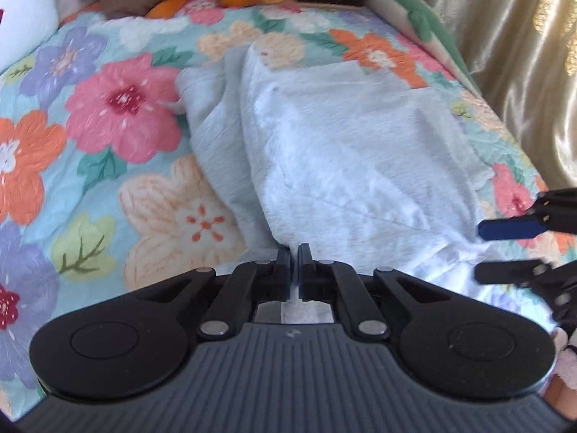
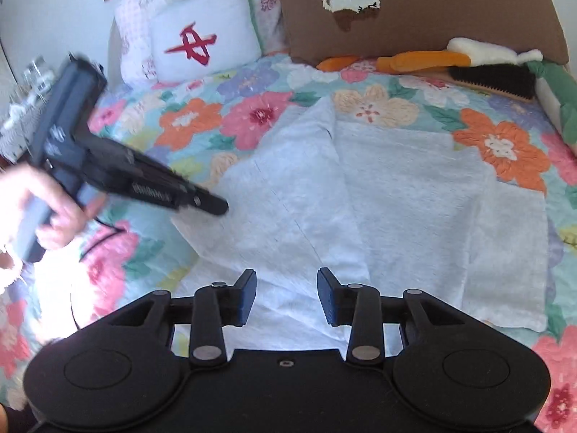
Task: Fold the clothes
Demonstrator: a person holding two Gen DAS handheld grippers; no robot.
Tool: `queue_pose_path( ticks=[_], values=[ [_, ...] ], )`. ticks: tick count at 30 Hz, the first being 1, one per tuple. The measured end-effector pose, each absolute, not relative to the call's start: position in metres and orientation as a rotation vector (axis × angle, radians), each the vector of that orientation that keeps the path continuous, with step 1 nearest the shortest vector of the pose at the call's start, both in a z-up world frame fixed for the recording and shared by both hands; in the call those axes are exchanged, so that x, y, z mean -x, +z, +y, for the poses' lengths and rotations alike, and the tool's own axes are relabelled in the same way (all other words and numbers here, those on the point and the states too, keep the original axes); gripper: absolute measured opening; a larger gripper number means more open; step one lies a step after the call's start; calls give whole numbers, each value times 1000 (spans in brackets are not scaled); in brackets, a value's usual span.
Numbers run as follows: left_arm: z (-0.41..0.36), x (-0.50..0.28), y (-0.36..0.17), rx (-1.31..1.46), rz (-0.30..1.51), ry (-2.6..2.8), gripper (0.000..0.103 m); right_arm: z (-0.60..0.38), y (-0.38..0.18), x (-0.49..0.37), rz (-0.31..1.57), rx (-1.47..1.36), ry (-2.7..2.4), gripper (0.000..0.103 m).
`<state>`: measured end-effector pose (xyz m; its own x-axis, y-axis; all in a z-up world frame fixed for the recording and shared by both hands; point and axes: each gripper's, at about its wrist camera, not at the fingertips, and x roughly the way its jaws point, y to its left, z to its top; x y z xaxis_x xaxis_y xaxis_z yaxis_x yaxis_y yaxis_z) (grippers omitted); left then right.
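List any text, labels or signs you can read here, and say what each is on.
No readable words or numbers.
Red brush-stroke mark on the white cushion: a sign, but I can't read it.
White markings on the left gripper body: too blurred.

Garment on the bed, pillows behind it

The garment lay spread on the bed; two pillows and a cushion stood behind it, a brush at right.
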<state>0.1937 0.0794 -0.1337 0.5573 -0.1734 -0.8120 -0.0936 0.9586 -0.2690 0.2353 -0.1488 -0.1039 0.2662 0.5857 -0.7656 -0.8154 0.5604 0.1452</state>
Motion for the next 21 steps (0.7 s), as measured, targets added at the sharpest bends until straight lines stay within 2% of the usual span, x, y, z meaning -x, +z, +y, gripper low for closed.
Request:
queue_pose_path(
  ticks=[5, 9, 10, 14, 15, 16, 17, 18, 20, 21],
  values=[
    [74, -217, -107, 454, 909, -139, 3, -132, -107, -228, 843, 373, 971, 47],
    [45, -241, -79, 449, 802, -168, 3, -126, -109, -222, 785, 337, 992, 72],
    [40, -248, -73, 454, 787, -184, 3, -126, -111, -225, 778, 310, 963, 75],
    [25, -274, -60, 498, 751, -237, 3, -128, -120, -249, 767, 238, 889, 74],
    [23, -280, -58, 513, 734, -243, 4, -131, -122, -256, 761, 240, 860, 67],
    [22, -284, -56, 526, 707, -224, 5, -137, -124, -266, 764, 223, 831, 47],
    [22, -286, -55, 534, 672, -194, 12, -142, -127, -276, 768, 207, 801, 37],
    [21, -287, -53, 530, 636, -165, 30, -149, -130, -286, 775, 183, 768, 26],
    [20, -284, -48, 474, 569, -114, 55, -169, -139, -311, 822, 71, 683, 24],
    [20, -281, -47, 442, 550, -86, 57, -179, -143, -320, 836, 43, 637, 21]
  ],
)
